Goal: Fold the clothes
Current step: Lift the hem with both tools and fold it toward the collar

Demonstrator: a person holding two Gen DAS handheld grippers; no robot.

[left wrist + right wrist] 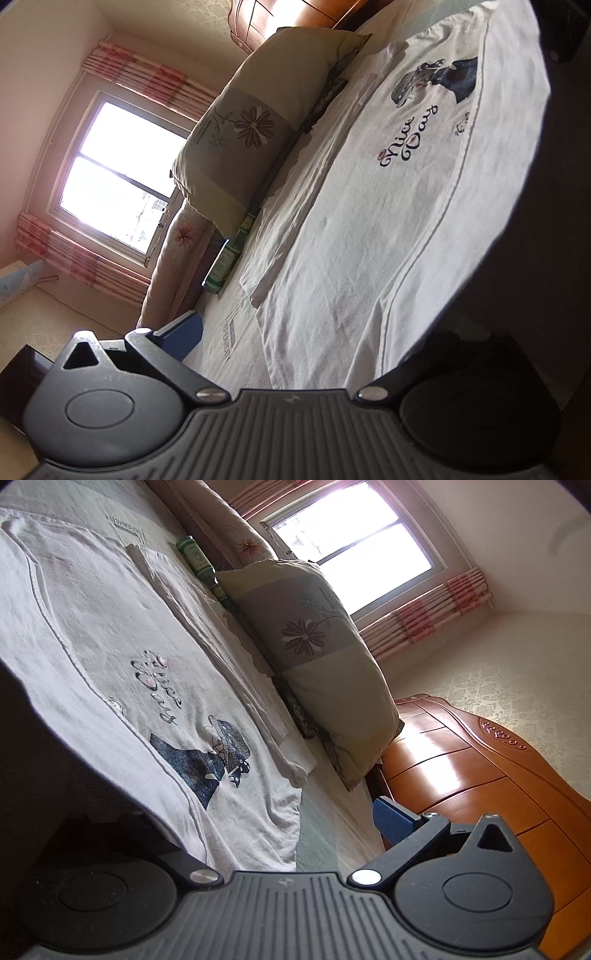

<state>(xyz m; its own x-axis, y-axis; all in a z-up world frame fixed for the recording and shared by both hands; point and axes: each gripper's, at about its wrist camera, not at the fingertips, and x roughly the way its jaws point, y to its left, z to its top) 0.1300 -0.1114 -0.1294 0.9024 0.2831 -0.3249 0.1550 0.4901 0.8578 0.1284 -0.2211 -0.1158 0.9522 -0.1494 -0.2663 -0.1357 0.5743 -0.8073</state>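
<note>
White cotton T-shirt [369, 229] lay print-up on the bed [236, 350], one long side already turned inward in a narrow fold near a flowered pillow [236, 147] and a green bottle [221, 264]. Each pair of tongs sat low at an opposite end of the shirt, left tongs [291, 373] and right tongs [295, 849]. One blue finger [388, 821] showed on each; whether they were apart or pinching cloth, I cannot tell. Any further fold would go best with both ends lifted evenly, edges kept aligned.
</note>
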